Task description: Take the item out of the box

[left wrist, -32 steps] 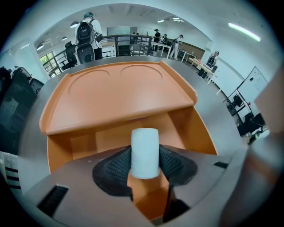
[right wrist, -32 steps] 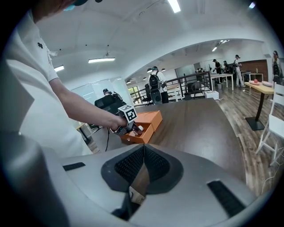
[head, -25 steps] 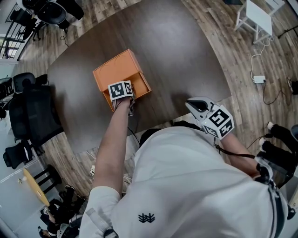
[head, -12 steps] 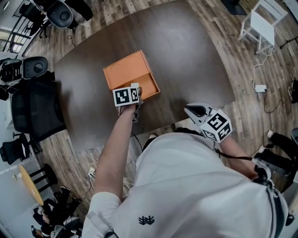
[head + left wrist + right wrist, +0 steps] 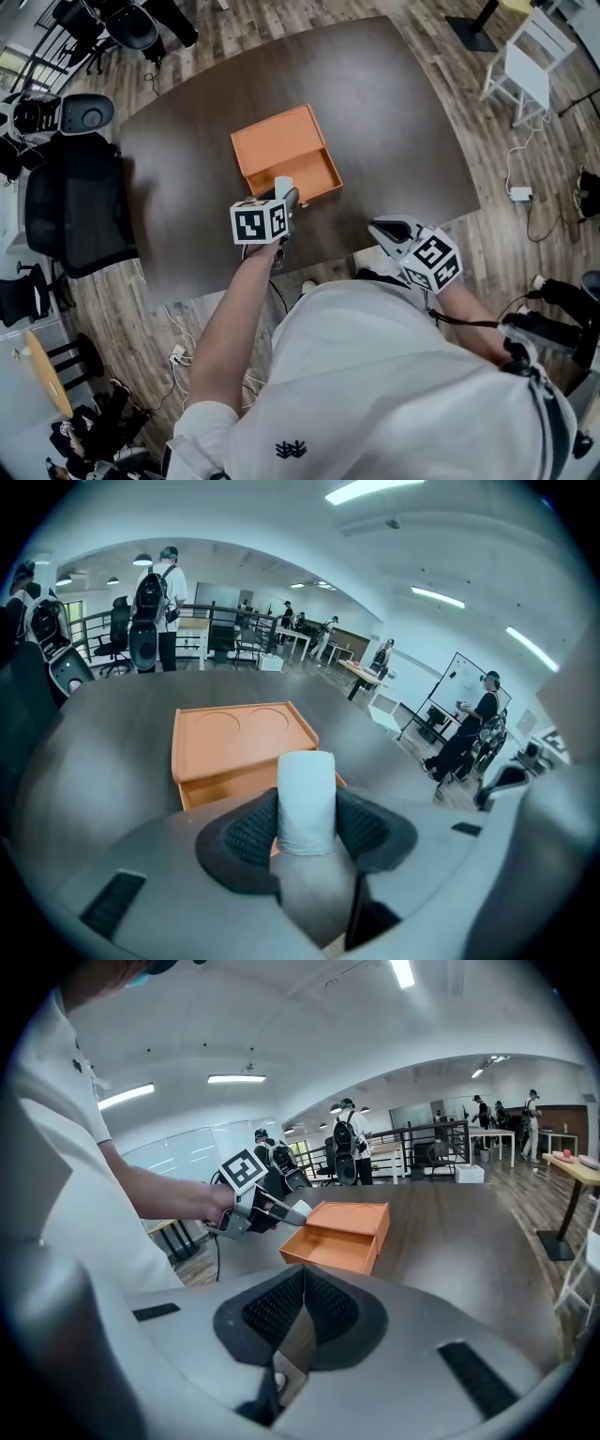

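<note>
The left tongs [image 5: 307, 825] clamp the white item [image 5: 307, 789] upright between their pads, the open orange box [image 5: 277, 142] on the tabletop [image 5: 403, 122] just ahead and below, while the right tongs [image 5: 298, 1316], off to their right, are pressed together, empty.

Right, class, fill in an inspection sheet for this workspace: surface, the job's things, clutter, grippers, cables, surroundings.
Surface: dark table, carrying only the box.
Job's things: orange box, drawer pulled open; white item held up by the drawer's front.
Clutter: nothing seen.
Grippers: left gripper shut on the item; right gripper shut, empty, by the table's near edge.
Cables: cable hanging below the left gripper; white charger lead on the floor.
Surroundings: wood floor, black chairs, people in the background.
</note>
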`<state>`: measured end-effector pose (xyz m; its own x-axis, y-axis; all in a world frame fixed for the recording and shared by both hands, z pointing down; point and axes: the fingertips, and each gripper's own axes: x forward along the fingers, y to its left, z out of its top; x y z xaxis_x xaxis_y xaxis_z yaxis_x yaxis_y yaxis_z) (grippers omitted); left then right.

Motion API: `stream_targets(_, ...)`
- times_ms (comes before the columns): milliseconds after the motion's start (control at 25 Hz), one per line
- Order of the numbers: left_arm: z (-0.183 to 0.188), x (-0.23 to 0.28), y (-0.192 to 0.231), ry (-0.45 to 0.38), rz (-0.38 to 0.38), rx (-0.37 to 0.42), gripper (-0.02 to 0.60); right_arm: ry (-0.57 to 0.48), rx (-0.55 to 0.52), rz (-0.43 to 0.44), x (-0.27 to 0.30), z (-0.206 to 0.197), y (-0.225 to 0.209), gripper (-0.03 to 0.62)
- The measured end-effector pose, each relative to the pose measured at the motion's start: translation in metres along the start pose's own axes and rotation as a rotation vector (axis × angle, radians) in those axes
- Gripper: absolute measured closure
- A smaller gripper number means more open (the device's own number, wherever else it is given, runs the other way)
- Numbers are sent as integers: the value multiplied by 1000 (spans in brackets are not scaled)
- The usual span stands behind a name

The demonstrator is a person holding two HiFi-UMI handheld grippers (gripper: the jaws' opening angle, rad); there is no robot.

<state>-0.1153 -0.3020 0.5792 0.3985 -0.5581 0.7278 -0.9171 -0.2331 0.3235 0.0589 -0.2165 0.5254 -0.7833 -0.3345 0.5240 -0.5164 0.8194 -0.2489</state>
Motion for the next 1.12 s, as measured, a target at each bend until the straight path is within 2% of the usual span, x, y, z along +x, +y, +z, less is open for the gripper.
stream_targets(440, -3, -102, -17, -156, -109, 98, 394, 11, -29, -32, 20, 15, 63, 591)
stream_targets(720, -4, -147, -39, -216, -152, 186, 394, 8, -24, -54, 22, 18, 81, 591)
stream_targets(1120, -27, -202, -55, -279, -218, 253, 394, 8, -42, -66, 25, 17, 119, 591)
